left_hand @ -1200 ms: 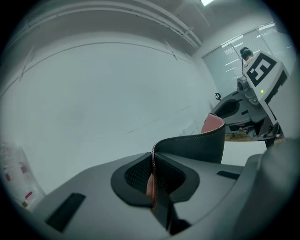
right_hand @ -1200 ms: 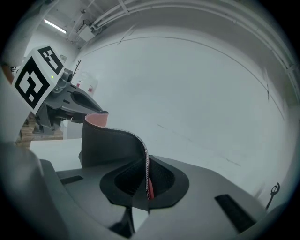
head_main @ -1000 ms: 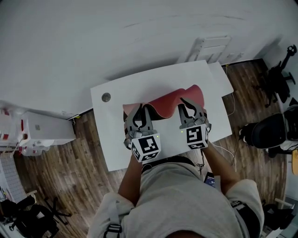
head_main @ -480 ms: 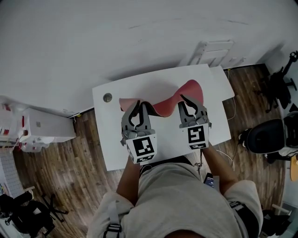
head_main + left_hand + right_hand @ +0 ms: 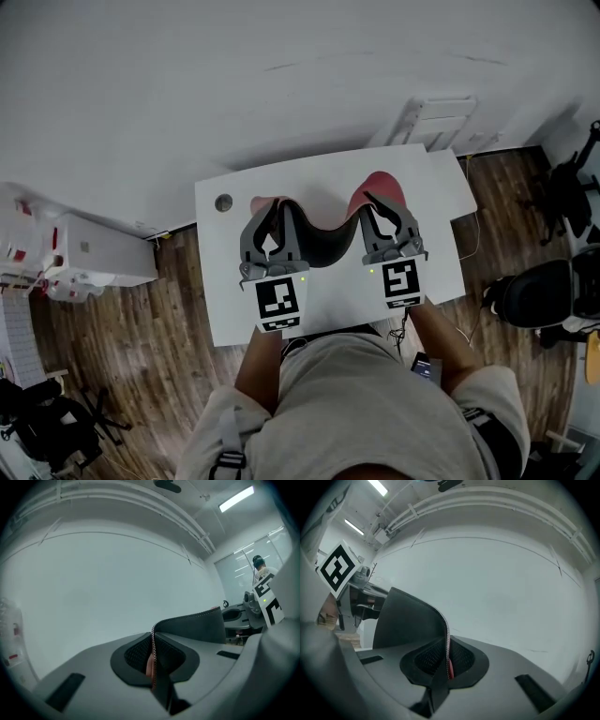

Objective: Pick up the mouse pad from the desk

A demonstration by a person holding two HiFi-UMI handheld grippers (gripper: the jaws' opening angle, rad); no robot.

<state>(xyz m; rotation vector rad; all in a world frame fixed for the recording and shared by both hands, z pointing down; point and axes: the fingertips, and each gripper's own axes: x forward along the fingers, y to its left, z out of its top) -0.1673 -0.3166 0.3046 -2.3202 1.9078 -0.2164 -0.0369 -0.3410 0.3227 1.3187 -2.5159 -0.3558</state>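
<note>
Two-handed, reaching forward over the white desk (image 5: 225, 300), keeping forearms (image 5: 261, 366) near parallel and both tools pointing about level, away from the body. Holding the left gripper (image 5: 274, 214) at the left end of the mouse pad (image 5: 323, 246) and the right gripper (image 5: 377, 202) at its right end, marker cubes facing up. Pinching the left jaws almost together on the pad's thin stitched edge, the sheet standing on edge between the pads. Pinching the right jaws likewise, closed on the opposite edge. Carrying the pad above the desk, sagging in a curve between the two grips, showing dark underside in the middle and red face at the curled far corners. Not reading whether the lowest fold is touching the desk.
</note>
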